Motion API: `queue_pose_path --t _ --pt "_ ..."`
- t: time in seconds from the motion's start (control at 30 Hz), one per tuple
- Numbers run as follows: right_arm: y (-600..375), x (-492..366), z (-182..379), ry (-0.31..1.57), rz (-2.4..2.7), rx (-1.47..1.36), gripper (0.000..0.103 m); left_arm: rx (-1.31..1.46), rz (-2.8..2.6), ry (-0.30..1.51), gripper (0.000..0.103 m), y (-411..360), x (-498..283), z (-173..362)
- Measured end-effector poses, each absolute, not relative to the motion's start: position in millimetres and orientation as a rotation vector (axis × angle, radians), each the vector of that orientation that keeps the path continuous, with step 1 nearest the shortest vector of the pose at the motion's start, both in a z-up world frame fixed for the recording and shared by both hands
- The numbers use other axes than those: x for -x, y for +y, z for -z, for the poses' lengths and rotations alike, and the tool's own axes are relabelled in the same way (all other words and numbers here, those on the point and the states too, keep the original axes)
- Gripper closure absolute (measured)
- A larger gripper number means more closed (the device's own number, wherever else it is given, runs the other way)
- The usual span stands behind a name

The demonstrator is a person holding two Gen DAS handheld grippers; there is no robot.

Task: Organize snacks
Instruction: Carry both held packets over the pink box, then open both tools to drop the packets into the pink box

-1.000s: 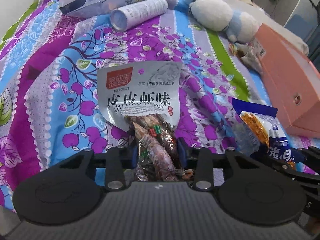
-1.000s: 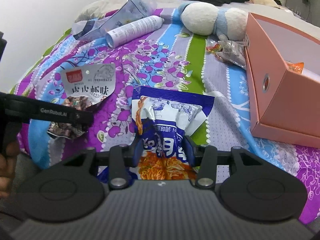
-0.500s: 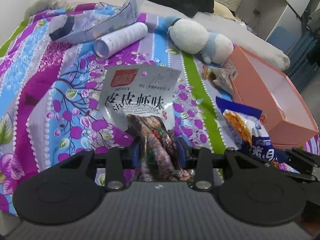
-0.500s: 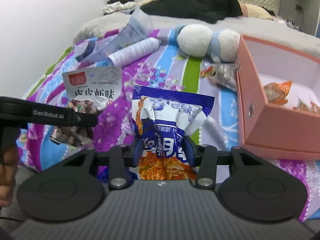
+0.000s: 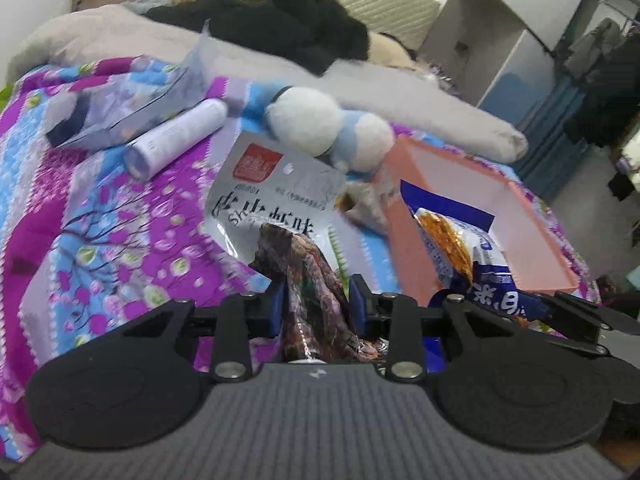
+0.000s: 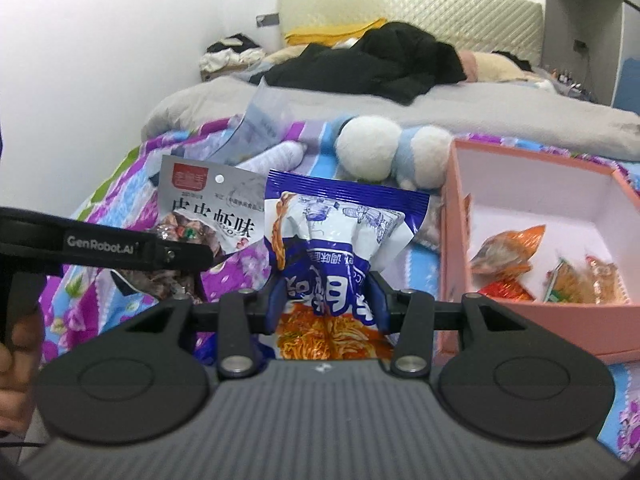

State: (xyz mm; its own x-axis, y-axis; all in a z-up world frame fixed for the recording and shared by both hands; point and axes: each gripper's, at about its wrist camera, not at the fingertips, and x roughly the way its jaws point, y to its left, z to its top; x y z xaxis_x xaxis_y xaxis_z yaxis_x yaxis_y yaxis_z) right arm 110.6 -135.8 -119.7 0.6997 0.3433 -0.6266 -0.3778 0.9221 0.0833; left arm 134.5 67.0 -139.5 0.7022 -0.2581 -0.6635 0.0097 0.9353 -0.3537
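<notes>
bed takes up most of the room: grey duvet and dark clothes piled toward the padded headboard, white wall on the left, pale cabinets on the right. my end is covered by a purple/blue floral quilt, soft and rumpled, so anything flat on it is awkward to pinch.

pink box sits open on the quilt on my right side, white inside, a few orange snack packets already lying at its bottom. i read that as the drop target.

plush toy, a white tube and a clear plastic bag lie further up the quilt, not part of this.

both packets are off the quilt, held by their lower ends so the tops stand up free. right gripper is clamped on the blue noodle packet, pads pressing its crumpled middle, just beside the box's near wall. left gripper has the silver shrimp-flavour packet between its pads, jaws closing a bit tighter on it, probably because the foil is slippery.

next, as i judge it: carry both over the box rim and let go.
</notes>
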Motion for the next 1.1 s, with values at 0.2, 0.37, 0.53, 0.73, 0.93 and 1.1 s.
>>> queue_pose_path --t 0.2,0.37,0.53,0.73,0.93,1.1 --pt "-156.1 -117.2 106.7 0.654 -0.347 0.052 0.056 0.335 0.218 0.741 0.069 39.6 -150.6 120.4" --pt "-178.1 -122.5 93.4 0.61 -0.287 0.043 0.056 0.321 0.284 0.713 0.069 9.7 -169.8 101.3" --pt "-205.8 -134.8 79.0 0.583 -0.217 0.022 0.056 0.294 0.364 0.679 0.069 -24.6 -191.1 74.1" --pt "-243.2 -166.4 67.1 0.561 -0.144 0.018 0.056 0.274 0.431 0.686 0.069 -66.4 -240.2 58.3" --pt "-282.1 -208.3 70.0 0.607 -0.086 -0.027 0.056 0.281 0.484 0.759 0.069 -105.1 -292.1 61.3" --pt "-297.9 -235.2 68.0 0.646 -0.081 -0.02 0.056 0.234 0.501 0.803 0.069 -136.4 -329.7 59.5"
